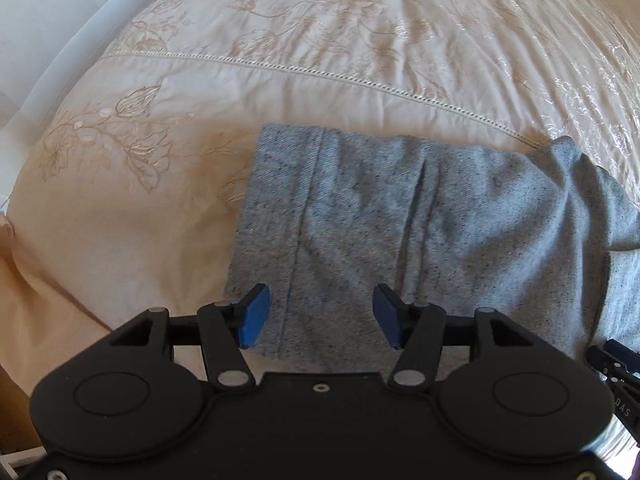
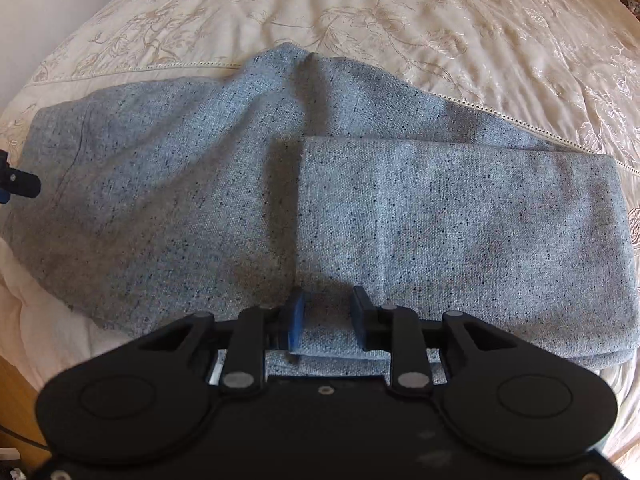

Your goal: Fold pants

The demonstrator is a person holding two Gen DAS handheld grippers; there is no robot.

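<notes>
Grey speckled pants (image 2: 280, 184) lie across a cream embroidered bedspread (image 2: 400, 12), filling the middle of the right wrist view, with a folded layer (image 2: 460, 240) stacked on the right half and a raised hump of cloth toward the upper centre. The right gripper (image 2: 326, 316), bottom centre, has its blue-padded jaws partly closed, with the near edge of the folded layer between them; whether they grip it cannot be told. In the left wrist view the left gripper (image 1: 318, 316) hovers at bottom centre with jaws spread wide over the hemmed end of the pants (image 1: 400, 232). A lace seam (image 1: 320, 74) crosses the bedspread (image 1: 140, 208) above; pale wall (image 1: 36, 40) shows at upper left
</notes>
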